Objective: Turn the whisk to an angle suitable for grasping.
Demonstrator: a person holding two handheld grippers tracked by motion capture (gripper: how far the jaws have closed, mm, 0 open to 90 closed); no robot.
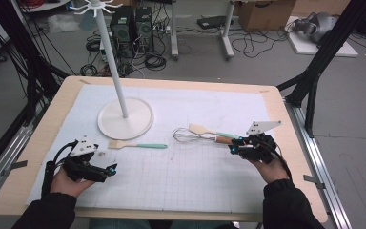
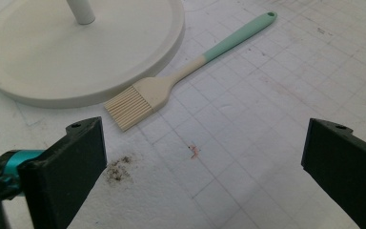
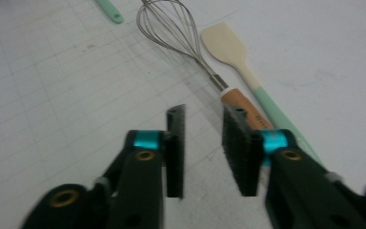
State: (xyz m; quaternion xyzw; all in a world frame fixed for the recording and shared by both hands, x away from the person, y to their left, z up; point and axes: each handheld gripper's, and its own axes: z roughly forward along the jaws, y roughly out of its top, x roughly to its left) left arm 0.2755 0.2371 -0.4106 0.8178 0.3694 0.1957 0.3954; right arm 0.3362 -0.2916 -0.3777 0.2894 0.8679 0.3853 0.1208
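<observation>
While the left gripper (image 2: 200, 157) hovers with jaws wide, the pastry brush (image 2: 171, 86) lies just ahead; the right gripper (image 3: 202, 143), jaws narrowly apart, sits beside the whisk (image 3: 190, 47) handle.

Wire whisk (image 1: 190, 136) with orange-brown wooden handle, lying flat on the desk. Cream-headed spatula (image 1: 205, 130) with mint handle just beside it.

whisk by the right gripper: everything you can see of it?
The whisk has a balloon of thin metal wires, a short metal neck and an orange-brown, wood-like handle. It lies flat on the white grid mat, wires toward the table's middle, beside a pale spatula. The right hand-held gripper sits at its handle end, jaws slightly apart, not closed on it.
</observation>
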